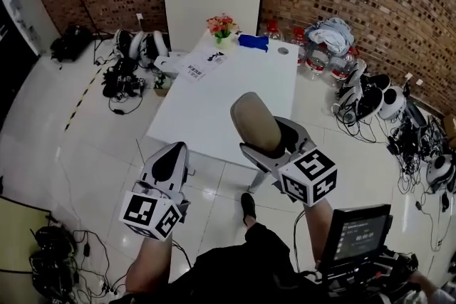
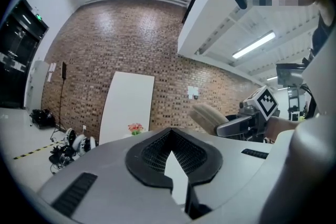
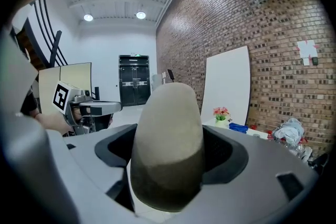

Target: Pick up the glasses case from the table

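beige glasses case (image 1: 256, 123) is sitting clamped in right gripper (image 1: 273, 142), clear of white table (image 1: 214, 110) at 12 o'clock. left gripper (image 1: 169, 161) is idling, pinched together, empty. pickup looks done; next calls for steady hold.

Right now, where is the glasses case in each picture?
Head view: glasses case in the middle, held by the right gripper.
Left gripper view: glasses case right of middle.
Right gripper view: glasses case at centre, between the jaws.
Shared landmark: the flowers, in all three.
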The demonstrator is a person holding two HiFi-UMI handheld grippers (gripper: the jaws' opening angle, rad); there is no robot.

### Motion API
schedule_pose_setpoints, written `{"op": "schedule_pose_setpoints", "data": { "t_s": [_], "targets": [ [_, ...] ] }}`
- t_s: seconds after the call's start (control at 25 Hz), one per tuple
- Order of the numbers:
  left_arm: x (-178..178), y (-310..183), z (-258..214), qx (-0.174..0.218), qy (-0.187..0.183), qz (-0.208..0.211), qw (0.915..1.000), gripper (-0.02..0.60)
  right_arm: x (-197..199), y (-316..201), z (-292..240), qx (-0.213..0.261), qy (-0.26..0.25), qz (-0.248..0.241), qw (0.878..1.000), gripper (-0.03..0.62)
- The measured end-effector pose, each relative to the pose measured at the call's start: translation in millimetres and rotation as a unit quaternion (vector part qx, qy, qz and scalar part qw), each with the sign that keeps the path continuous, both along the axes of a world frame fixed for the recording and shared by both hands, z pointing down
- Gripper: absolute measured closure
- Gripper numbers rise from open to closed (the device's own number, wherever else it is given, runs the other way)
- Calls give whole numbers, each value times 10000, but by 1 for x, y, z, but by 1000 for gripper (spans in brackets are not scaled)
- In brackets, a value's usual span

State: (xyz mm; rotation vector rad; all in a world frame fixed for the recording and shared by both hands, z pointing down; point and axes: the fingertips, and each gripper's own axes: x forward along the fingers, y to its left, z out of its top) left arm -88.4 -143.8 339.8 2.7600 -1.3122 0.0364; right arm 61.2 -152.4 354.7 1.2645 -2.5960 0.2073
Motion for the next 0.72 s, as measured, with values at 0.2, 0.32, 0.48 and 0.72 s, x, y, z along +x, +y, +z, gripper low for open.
{"op": "schedule_pose_setpoints", "data": {
  "t_s": [0.2, 0.32, 0.48, 0.72],
  "targets": [
    [-23, 63, -7, 116, -43, 86, 9999, 578, -15, 67, -7, 63, -1, 177, 9998, 252],
    [-27, 94, -9, 86, -10, 161, 9998, 578, -19, 104, -9, 25, 16, 232, 9997, 252],
    [-18, 131, -15, 39, -46, 298, 9995, 578, -16, 151, -19, 30, 13, 235, 9997, 252],
    [11, 166, -31, 127, -85, 317, 9994, 578, 8, 197, -29, 110, -99, 153, 9998, 252]
  ]
}}
